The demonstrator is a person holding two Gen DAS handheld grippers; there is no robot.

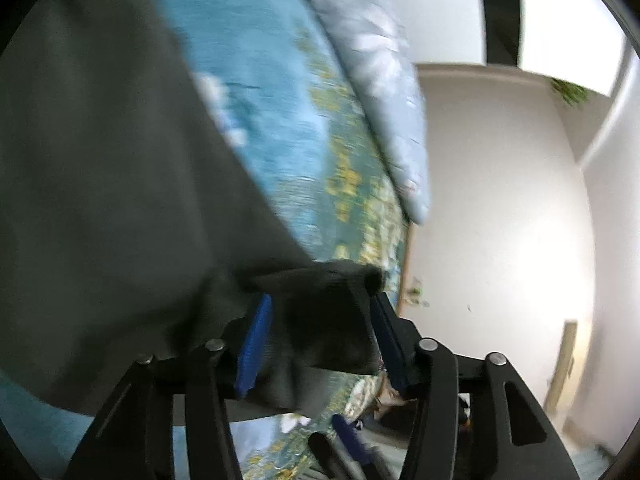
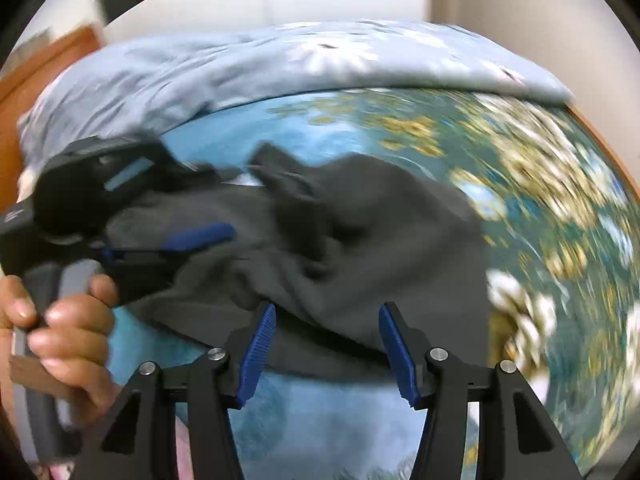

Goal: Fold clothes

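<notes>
The dark grey garment (image 2: 360, 240) is lying at twelve o'clock between the spread, ungripping right claw (image 2: 326, 352); the left claw (image 1: 316, 340) is also standing released around its corner.

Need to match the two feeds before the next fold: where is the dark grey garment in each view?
Left wrist: the dark grey garment fills the left half, a bunched edge between the left gripper fingers.
Right wrist: garment lies centre frame, its near edge between the open right gripper fingers.
Shared landmark: the blue floral bedsheet.
</notes>
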